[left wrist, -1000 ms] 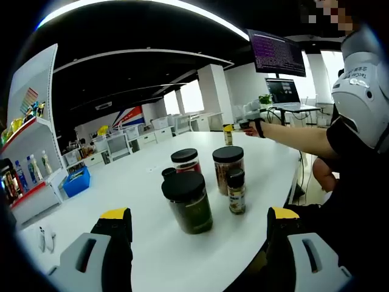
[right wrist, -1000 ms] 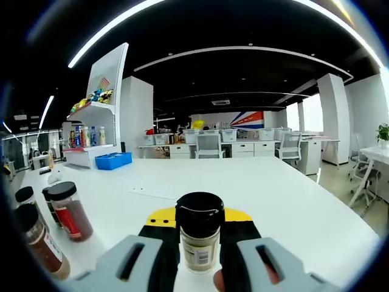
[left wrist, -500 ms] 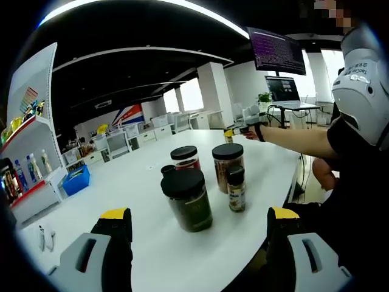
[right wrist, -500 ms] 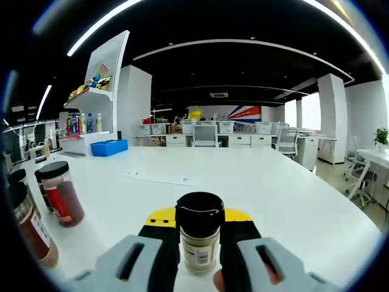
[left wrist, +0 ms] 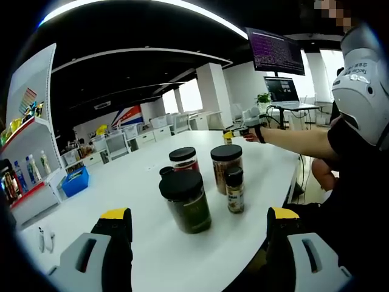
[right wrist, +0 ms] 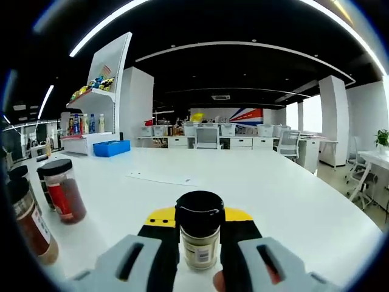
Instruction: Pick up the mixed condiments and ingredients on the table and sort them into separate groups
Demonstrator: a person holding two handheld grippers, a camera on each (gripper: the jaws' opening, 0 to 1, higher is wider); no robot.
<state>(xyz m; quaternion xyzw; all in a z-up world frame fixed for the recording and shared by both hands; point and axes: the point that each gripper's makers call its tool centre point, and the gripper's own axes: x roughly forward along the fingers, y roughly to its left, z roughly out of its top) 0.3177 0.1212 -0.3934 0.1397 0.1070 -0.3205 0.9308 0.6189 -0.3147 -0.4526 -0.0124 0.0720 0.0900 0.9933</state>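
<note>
In the left gripper view, my left gripper (left wrist: pixel 200 226) stands open above the white table (left wrist: pixel 121 182), its jaws wide apart with nothing between them. Just ahead is a cluster of black-lidded jars: a dark green jar (left wrist: pixel 186 201), a red-filled jar (left wrist: pixel 184 160), a brown spice jar (left wrist: pixel 226 166) and a small bottle (left wrist: pixel 234 190). Far across the table, the right gripper (left wrist: pixel 234 131) shows at the end of a person's arm. In the right gripper view, my right gripper (right wrist: pixel 199 225) is shut on a small black-capped shaker (right wrist: pixel 199 236) of pale seasoning. At the left edge stand a red jar (right wrist: pixel 63 190) and a brown jar (right wrist: pixel 29 222).
A white shelf unit (left wrist: pixel 24 152) with bottles and a blue bin (left wrist: pixel 76 180) stand at the left. A monitor (left wrist: pixel 275 53) hangs at the upper right above a desk with a laptop (left wrist: pixel 284 91). A sheet of paper (right wrist: pixel 161 178) lies on the table. Office desks and chairs stand behind.
The right gripper view has drifted a little; the jars at its left edge shifted slightly. The shaker stays clamped. The left gripper remains open and nearly still.
</note>
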